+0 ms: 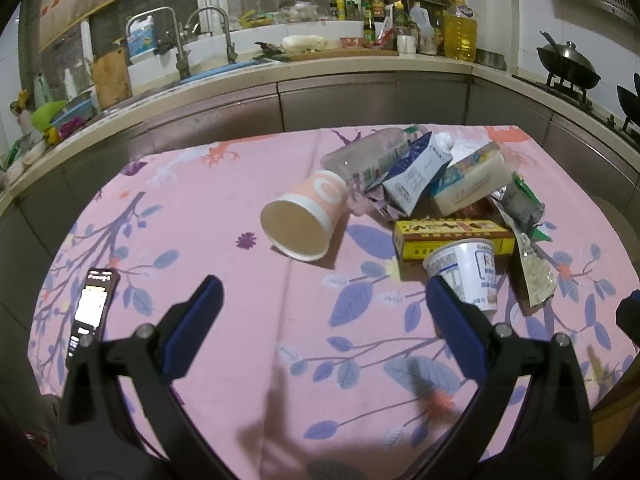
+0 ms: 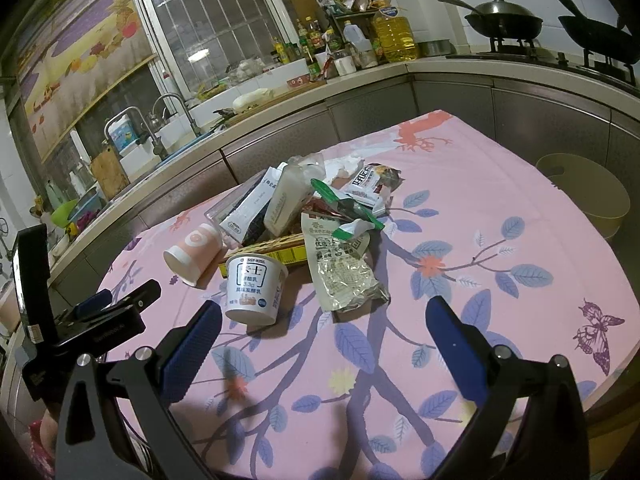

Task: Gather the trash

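At the table's left edge lay a phone (image 1: pixel 93 309), apart from everything else on the pink cloth (image 1: pixel 248 360). The left gripper (image 1: pixel 320 304) hovered over the near-middle of the table with its jaws spread wide and nothing between them. Just beyond it a pink paper cup (image 1: pixel 304 218) lay tipped on its side, mouth toward the near edge. Further right the trash sat in one loose heap toward the far-right part of the table: a clear plastic bottle (image 1: pixel 360 152), flattened cartons (image 1: pixel 420 172), a yellow box (image 1: pixel 452 238), an inverted yogurt tub (image 2: pixel 256 288) beside the box, and a crumpled foil wrapper (image 2: pixel 344 276). The right gripper (image 2: pixel 322 322) hung over the near edge, jaws likewise wide apart and empty, with the tub just past its left finger. Off the table's right edge stood a pale yellow bin (image 2: pixel 584 196); its contents could not be seen. By the look of it, collecting had barely started: every visible piece was still on the cloth, and all of it remained to be picked up.
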Demonstrator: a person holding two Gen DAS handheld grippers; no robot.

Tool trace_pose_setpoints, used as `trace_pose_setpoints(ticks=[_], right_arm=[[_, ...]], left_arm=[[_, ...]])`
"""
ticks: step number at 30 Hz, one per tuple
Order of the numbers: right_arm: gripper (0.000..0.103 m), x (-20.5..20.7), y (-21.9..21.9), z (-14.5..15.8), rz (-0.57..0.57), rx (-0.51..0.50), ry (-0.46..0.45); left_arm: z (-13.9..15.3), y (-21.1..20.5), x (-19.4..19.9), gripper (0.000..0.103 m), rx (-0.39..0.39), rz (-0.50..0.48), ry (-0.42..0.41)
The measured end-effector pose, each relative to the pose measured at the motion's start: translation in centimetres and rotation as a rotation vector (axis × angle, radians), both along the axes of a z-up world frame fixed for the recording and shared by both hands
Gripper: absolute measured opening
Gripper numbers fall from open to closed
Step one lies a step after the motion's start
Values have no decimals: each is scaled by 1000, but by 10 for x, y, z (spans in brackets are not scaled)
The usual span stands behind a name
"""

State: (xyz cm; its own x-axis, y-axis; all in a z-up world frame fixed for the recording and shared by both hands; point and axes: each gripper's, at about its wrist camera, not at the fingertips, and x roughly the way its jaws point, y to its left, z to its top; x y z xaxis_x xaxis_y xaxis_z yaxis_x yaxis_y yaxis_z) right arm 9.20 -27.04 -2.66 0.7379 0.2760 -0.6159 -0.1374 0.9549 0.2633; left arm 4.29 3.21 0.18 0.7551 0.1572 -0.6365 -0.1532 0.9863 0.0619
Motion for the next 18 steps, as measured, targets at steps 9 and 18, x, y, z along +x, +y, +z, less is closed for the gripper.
trace_pose_setpoints(ticks=[9,18], right_arm=[[96,2,-1,-1,0,3,-1],[96,4,-2,-2,8,-1,-14]], left_arm=[[-6,-8,6,97,12,-20,27],[3,-8,-2,97,-17,-18,-21]])
